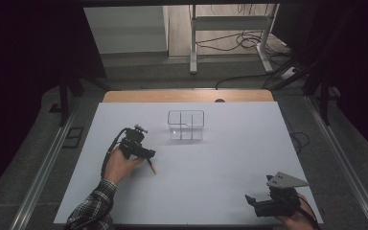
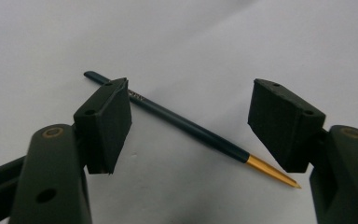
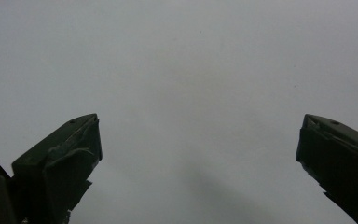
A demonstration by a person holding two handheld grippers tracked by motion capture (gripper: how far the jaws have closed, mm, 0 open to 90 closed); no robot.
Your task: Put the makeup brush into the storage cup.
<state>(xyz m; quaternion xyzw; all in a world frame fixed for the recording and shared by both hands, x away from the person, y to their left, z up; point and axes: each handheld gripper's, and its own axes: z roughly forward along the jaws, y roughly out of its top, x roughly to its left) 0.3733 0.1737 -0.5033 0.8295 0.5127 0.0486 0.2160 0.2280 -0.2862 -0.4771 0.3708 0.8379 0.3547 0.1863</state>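
A slim dark-blue pen with a gold pointed tip lies flat on the white table sheet. In the high view the pen sits left of centre, just below my left gripper. In the left gripper view my left gripper stands open and straddles the pen. The pen's far end passes behind one pad, and neither pad presses on it. My right gripper rests near the front right edge of the table. In the right gripper view my right gripper is open wide over bare white sheet, with nothing between its jaws.
A clear plastic box with inner dividers stands at the middle back of the sheet. A strip of wooden tabletop shows behind it. Beyond the table are a metal frame's legs and cables on the floor.
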